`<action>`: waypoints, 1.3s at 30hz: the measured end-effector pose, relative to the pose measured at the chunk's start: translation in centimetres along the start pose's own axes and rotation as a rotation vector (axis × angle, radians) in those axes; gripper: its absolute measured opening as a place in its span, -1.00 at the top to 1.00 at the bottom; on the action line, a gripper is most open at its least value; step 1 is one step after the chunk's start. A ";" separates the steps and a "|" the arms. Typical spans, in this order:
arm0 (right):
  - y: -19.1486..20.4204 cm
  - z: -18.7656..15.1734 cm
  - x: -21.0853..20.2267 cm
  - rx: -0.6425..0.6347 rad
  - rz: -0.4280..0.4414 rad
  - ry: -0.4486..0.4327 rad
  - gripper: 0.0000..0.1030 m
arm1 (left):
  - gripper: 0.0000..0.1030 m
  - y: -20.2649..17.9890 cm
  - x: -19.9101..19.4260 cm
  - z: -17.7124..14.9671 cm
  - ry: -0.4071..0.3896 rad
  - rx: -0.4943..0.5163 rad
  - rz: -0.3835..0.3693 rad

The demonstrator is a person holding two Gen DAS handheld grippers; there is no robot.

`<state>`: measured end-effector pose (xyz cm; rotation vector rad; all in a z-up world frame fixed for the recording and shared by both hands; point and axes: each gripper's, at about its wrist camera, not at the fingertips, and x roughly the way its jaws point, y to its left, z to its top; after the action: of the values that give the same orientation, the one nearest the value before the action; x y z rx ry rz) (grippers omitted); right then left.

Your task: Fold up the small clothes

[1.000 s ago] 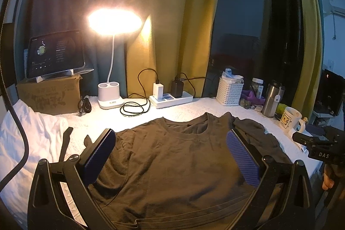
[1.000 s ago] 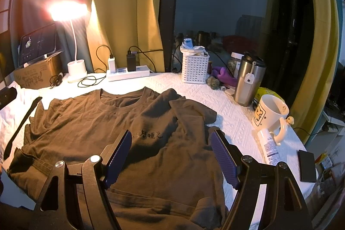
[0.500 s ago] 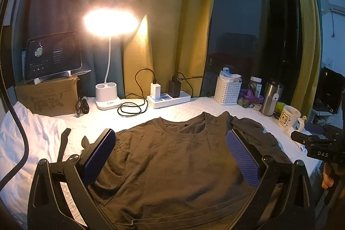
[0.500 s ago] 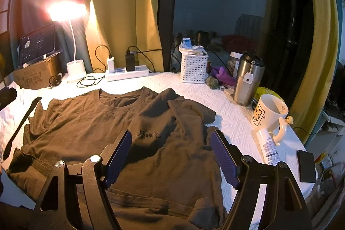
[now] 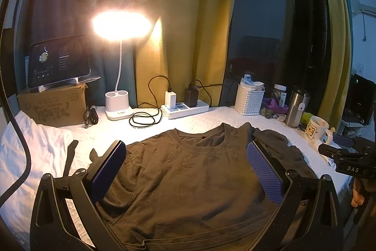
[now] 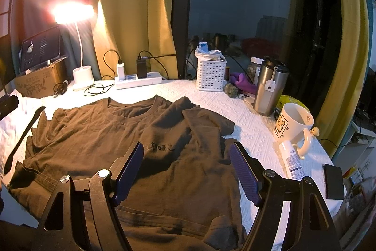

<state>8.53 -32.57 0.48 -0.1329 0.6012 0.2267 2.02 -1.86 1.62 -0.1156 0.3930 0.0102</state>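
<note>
A dark brown T-shirt (image 5: 188, 180) (image 6: 94, 133) lies spread on the white textured table, neck toward the window, with small dark lettering on the chest. Its right sleeve (image 6: 206, 121) is folded inward over the body. My left gripper (image 5: 185, 152) hovers above the shirt's lower half, its blue pads wide apart and nothing between them. My right gripper (image 6: 186, 154) hangs over the right side of the chest, also open and empty. Part of the right gripper's body (image 5: 347, 161) shows at the right edge of the left wrist view, held by a hand.
White cloth (image 5: 28, 157) is piled at the left, with a dark strap (image 6: 23, 138) beside the shirt. Along the back stand a lit lamp (image 5: 117, 105), power strip (image 6: 138, 81), white basket (image 6: 210, 74), steel tumbler (image 6: 270, 91) and mug (image 6: 293, 126). A tube (image 6: 291, 161) and black block (image 6: 333, 180) lie right.
</note>
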 end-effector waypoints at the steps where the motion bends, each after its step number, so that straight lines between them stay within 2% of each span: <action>1: 0.1 0.0 -0.1 0.000 0.000 0.000 -0.51 | -0.97 0.0 0.1 0.0 0.001 -0.001 0.000; 13: -0.8 0.0 1.3 0.006 0.006 0.018 -0.51 | -0.97 -0.3 1.2 0.1 0.019 0.002 0.006; 22: -2.2 0.0 4.1 0.032 0.004 0.060 -0.51 | -0.97 -1.3 3.6 0.2 0.062 0.007 0.013; 39: -11.0 -0.5 14.0 0.165 -0.077 0.200 -0.51 | -0.97 -2.0 10.2 -0.2 0.189 0.001 0.048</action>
<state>22.19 -40.91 -7.32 -0.0192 0.8092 0.0892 11.44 -4.04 -2.24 -0.1070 0.5847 0.0467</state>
